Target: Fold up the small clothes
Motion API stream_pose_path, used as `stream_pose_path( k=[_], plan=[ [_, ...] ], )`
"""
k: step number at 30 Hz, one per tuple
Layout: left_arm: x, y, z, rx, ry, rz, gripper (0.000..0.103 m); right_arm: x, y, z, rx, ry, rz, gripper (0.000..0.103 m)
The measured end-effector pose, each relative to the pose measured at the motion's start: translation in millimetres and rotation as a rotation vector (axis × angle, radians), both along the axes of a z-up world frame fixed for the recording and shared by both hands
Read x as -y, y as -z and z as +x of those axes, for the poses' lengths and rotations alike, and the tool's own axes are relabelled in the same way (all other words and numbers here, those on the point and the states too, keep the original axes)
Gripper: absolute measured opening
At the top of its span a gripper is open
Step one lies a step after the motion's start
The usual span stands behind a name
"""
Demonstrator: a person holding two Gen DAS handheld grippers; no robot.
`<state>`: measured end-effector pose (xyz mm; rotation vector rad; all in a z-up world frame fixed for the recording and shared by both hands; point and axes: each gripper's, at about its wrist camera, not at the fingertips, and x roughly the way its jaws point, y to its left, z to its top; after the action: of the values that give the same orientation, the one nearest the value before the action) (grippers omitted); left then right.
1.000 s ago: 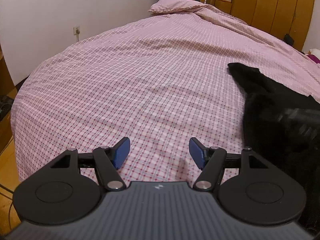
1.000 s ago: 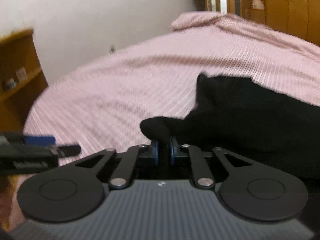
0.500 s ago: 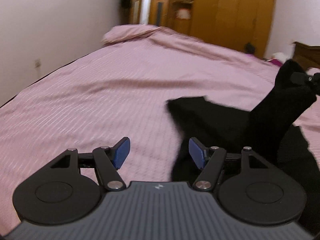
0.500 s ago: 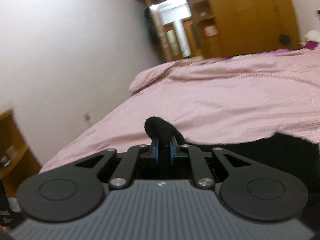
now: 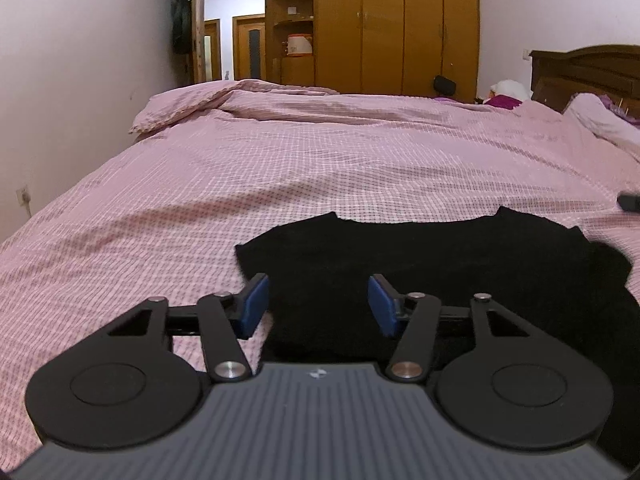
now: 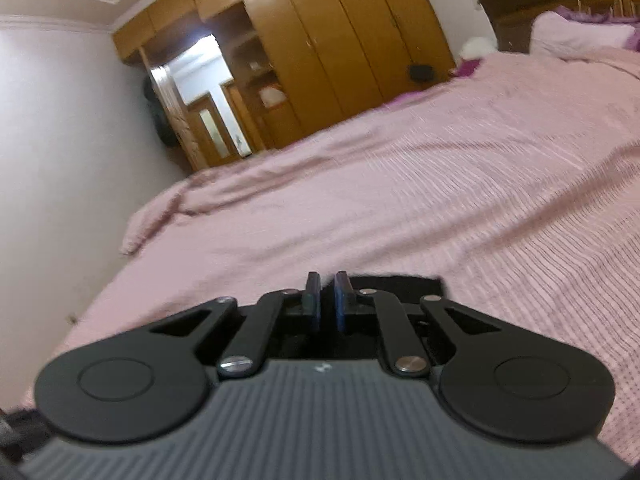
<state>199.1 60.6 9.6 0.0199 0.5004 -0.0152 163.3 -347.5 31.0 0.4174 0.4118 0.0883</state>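
A black garment [image 5: 440, 272] lies spread flat on the pink checked bed cover [image 5: 200, 184]. My left gripper [image 5: 318, 306] is open and empty, low over the garment's near left part. In the right wrist view my right gripper [image 6: 328, 300] has its blue pads close together with a thin gap and no cloth between them. Only a strip of the black garment [image 6: 400, 282] shows just beyond the fingers. The right gripper's tip [image 5: 629, 202] shows at the far right edge of the left wrist view.
A wooden wardrobe [image 5: 400, 28] and an open doorway [image 5: 234, 40] stand behind the bed. A dark wooden headboard [image 5: 588, 68] and pillows [image 5: 600, 120] are at the right. A white wall [image 5: 80, 60] runs along the bed's left side.
My right gripper held a fold of the black garment lifted up; now the cloth is out of its pads and lies flat. My left gripper swung right, over the garment.
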Motion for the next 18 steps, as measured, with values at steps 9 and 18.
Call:
stream_pose_path(
  k=[9, 18],
  plan=[
    [17, 24, 47, -0.082, 0.017, 0.041, 0.057, 34, 71, 11, -0.240, -0.015, 0.072, 0.039],
    [23, 47, 58, -0.125, -0.004, 0.124, 0.057, 41, 80, -1, -0.247, -0.098, 0.054, 0.067]
  ],
)
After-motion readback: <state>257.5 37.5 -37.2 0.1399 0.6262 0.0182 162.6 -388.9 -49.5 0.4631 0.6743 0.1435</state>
